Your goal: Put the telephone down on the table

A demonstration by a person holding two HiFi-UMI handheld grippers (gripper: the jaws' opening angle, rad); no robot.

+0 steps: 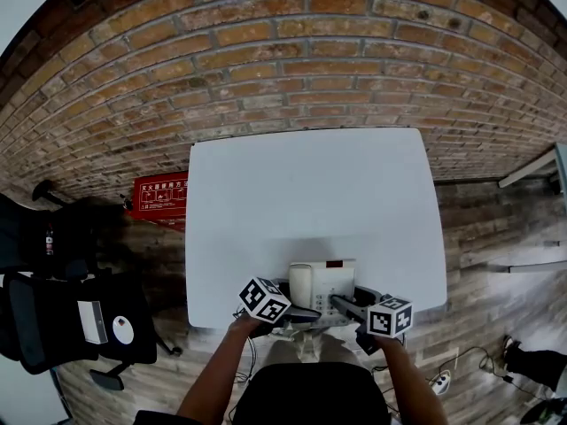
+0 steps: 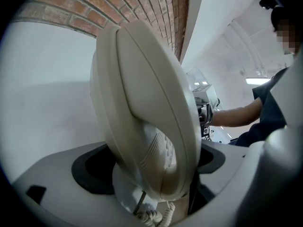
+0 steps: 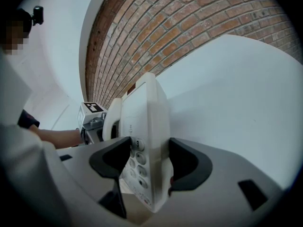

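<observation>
A brick wall point(image 1: 292, 60) stands behind a white table point(image 1: 310, 202). The telephone point(image 1: 321, 283) is at the table's near edge, held from both sides. The left gripper point(image 2: 151, 162) is clamped on the handset side, and the right gripper point(image 3: 150, 162) is clamped on the keypad side. I cannot tell whether the telephone touches the tabletop.

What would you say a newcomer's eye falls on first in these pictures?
The white telephone stands out first, at the near edge of the white table, with the left gripper shut on its handset side and the right gripper shut on its keypad side. Behind the table runs a brick wall, and a red sign sits to the table's left.
</observation>
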